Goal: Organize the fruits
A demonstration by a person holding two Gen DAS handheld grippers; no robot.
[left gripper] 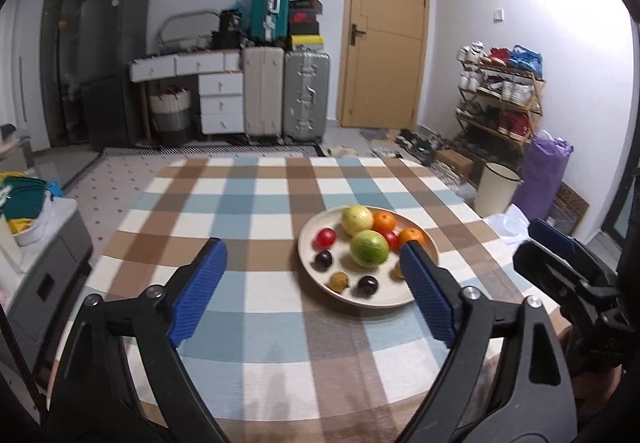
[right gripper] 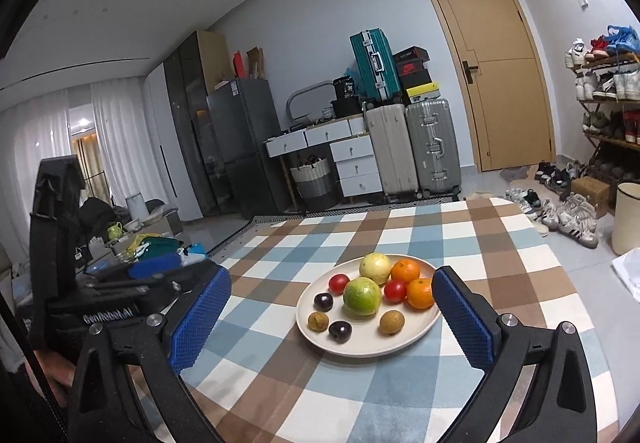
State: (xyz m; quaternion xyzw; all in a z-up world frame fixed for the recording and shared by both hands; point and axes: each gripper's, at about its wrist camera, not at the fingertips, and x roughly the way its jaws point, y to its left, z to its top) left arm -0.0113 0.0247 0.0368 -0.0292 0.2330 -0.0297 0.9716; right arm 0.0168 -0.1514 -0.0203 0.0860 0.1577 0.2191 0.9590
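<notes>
A cream plate (right gripper: 362, 345) sits on the checked tablecloth and also shows in the left wrist view (left gripper: 380, 297). On it lie a green fruit (right gripper: 362, 296), a yellow fruit (right gripper: 375, 268), two oranges (right gripper: 420, 293), two red fruits (right gripper: 339, 282), two dark plums (right gripper: 340, 330) and two brown fruits (right gripper: 392, 322). My left gripper (left gripper: 316, 279) is open and empty, above the table just left of the plate. My right gripper (right gripper: 332, 311) is open and empty, above the plate's near side. The right gripper also shows at the right edge of the left wrist view (left gripper: 560, 263).
The checked table (left gripper: 256, 211) reaches far ahead. Beyond it stand suitcases (left gripper: 286, 95), white drawers (left gripper: 222, 103), a door (left gripper: 382, 35) and a shoe rack (left gripper: 500, 91). A cream bin (left gripper: 496, 189) stands on the floor at the right, a cluttered side table (left gripper: 36, 227) at the left.
</notes>
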